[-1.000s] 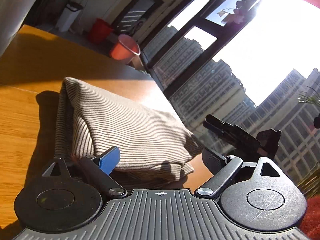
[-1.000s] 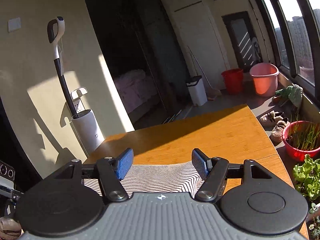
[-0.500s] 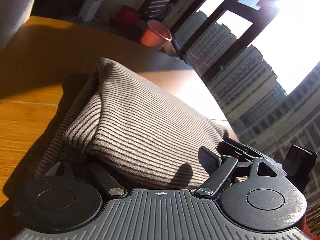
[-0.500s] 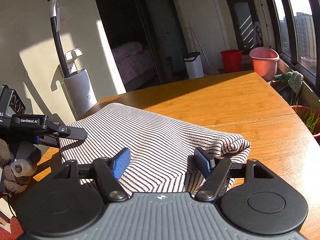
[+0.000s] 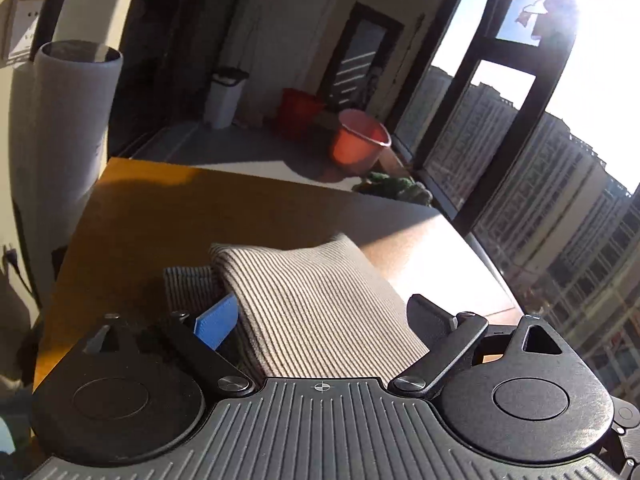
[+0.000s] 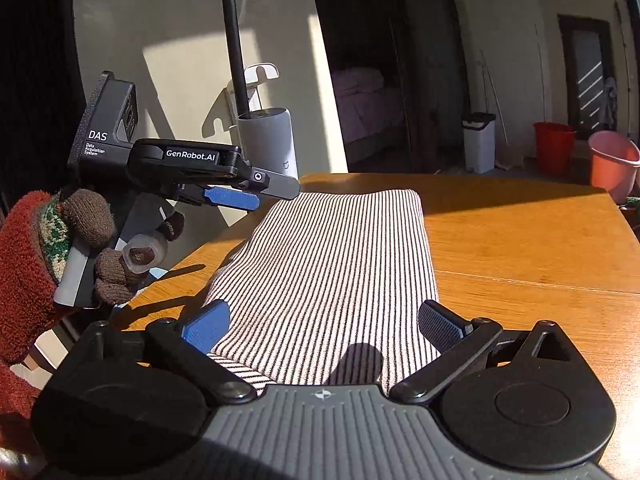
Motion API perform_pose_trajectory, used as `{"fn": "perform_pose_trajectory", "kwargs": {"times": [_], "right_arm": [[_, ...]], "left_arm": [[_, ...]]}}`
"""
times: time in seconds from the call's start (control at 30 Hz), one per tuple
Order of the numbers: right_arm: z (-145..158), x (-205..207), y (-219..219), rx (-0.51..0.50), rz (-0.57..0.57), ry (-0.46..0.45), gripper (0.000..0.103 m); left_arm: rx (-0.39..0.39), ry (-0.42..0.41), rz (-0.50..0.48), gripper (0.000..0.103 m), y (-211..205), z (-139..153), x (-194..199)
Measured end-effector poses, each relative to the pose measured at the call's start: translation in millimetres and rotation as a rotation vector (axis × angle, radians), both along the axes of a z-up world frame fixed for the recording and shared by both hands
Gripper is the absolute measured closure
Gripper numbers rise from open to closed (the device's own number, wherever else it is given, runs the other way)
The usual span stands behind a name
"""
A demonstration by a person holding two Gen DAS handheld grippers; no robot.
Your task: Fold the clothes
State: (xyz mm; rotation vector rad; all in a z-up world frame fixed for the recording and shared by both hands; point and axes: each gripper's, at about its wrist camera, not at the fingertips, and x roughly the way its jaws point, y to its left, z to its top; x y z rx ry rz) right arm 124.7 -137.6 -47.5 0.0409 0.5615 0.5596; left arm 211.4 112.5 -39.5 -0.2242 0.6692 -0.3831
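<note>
Right wrist view: at the bottom of the frame the right hand-held gripper [image 6: 324, 326] has its fingers spread wide, the near end of the folded striped garment [image 6: 332, 280] lying between them but not pinched. The garment stretches up the middle of the frame, flat on the wooden surface [image 6: 520, 248]. At centre left the left hand-held gripper [image 6: 256, 192] hangs over the garment's left edge, held by a gloved hand [image 6: 80, 240] — its fingers look parted, gripping nothing. Farther back stand a white bin [image 6: 479, 142], a red bucket [image 6: 554, 152] and a pink bucket [image 6: 614, 164].

Left wrist view: the left gripper's [image 5: 324, 320] fingers are spread apart, the striped fold [image 5: 320, 304] lying between them on the surface [image 5: 160, 220] — sunlit at the right.
</note>
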Motion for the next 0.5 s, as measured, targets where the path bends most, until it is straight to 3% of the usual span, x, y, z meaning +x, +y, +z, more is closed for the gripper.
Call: {"fn": "perform_pose_trajectory", "kwargs": {"times": [0.1, 0.23, 0.5], "right_arm": [[-11, 10, 5, -0.071, -0.058, 0.022, 0.002], [-26, 1, 11, -0.131, -0.058, 0.028, 0.002], [-25, -6, 16, -0.13, -0.06, 0.032, 0.002]], "left_arm": [[0.041, 0.052, -0.058, 0.008, -20, -9, -16], [0.079, 0.101, -0.086, 0.019, -33, -30, -19], [0.053, 0.073, -0.133, 0.022, -36, -41, -11]]}}
